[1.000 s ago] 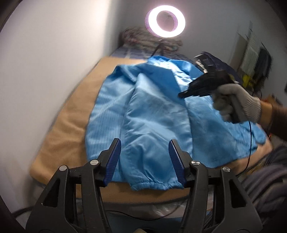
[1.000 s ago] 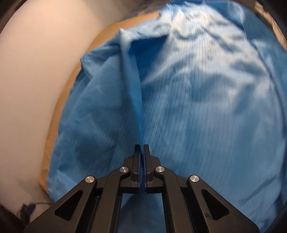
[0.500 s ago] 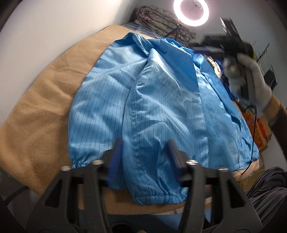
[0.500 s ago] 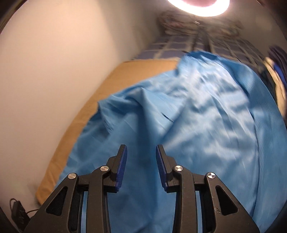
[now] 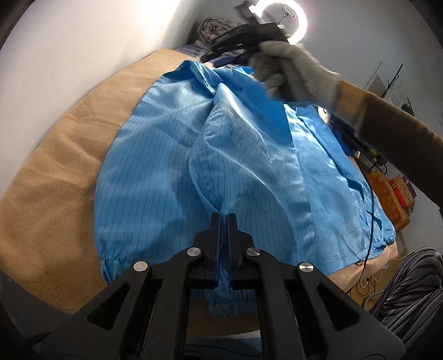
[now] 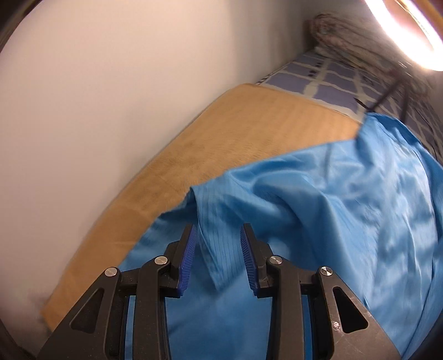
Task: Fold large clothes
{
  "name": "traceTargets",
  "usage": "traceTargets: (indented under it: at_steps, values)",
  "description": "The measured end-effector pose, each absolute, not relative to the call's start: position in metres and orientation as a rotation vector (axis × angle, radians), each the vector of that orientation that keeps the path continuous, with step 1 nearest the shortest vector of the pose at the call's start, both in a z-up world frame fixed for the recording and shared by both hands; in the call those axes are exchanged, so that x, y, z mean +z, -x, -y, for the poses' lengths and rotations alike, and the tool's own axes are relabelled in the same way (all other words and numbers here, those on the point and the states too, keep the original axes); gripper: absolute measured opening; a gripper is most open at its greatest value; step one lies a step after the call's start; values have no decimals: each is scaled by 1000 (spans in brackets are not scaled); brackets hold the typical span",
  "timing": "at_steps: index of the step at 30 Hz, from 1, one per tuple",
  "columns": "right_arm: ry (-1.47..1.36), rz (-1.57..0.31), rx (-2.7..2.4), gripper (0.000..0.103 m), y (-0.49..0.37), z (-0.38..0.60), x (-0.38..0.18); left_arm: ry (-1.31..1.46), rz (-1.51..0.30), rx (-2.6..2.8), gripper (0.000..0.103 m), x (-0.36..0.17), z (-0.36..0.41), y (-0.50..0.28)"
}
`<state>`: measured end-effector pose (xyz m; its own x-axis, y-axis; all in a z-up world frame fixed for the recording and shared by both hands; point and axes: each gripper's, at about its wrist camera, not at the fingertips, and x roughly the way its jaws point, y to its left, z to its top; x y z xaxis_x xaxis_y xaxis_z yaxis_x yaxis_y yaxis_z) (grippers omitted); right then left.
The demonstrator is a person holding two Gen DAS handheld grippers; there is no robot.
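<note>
A large blue pinstriped jacket (image 5: 243,155) lies spread on a tan blanket (image 5: 61,171), with one sleeve folded across its front. My left gripper (image 5: 223,218) is shut on that sleeve near its elastic cuff (image 5: 229,301). My right gripper (image 5: 218,56) is held by a gloved hand above the collar end. In the right wrist view the right gripper (image 6: 218,235) is open, just above a raised fold of the jacket (image 6: 318,210) near the collar, and holds nothing.
A white wall (image 5: 69,49) runs along the left of the bed. A ring light (image 5: 293,19) and a bundled quilt (image 5: 210,27) are at the far end. A checked sheet (image 6: 326,80) lies beyond the blanket. Cables and boxes (image 5: 393,199) are at the right.
My left gripper has moved onto the folded sleeve and shut on it. My right gripper has let go of the cloth, opened, and moved toward the collar end.
</note>
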<state>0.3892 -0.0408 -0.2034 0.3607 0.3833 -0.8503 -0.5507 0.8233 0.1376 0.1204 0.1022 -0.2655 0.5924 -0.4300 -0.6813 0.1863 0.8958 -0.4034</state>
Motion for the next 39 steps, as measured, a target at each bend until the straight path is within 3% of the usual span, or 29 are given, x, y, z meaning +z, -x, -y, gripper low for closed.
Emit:
traceTargets:
  at_steps: [6, 7, 8, 23, 28, 32, 33, 39]
  values:
    - [406, -1059, 552, 28, -397, 2, -226, 337, -856, -380, 1, -266, -110, -119]
    - [416, -1057, 551, 21, -398, 0, -226, 341, -856, -381, 1, -266, -111, -119]
    - [420, -1063, 553, 4, -400, -1, -226, 349, -858, -380, 1, -266, -113, -117]
    - [268, -1027, 601, 1, -443, -28, -196, 241, -804, -138, 0, -251, -146, -92]
    - [329, -1129, 556, 3, -451, -47, -230, 240, -834, -110, 0, -264, -143, -89]
    - [295, -1105, 546, 35, -442, -26, -220, 271, -855, -131, 0, -271, -142, -86]
    - [269, -1103, 560, 38, -439, -21, -217, 284, -859, -135, 0, -272, -144, -87]
    - [225, -1094, 656, 38, -400, -2, -207, 369, -881, -109, 0, -278, -159, -84]
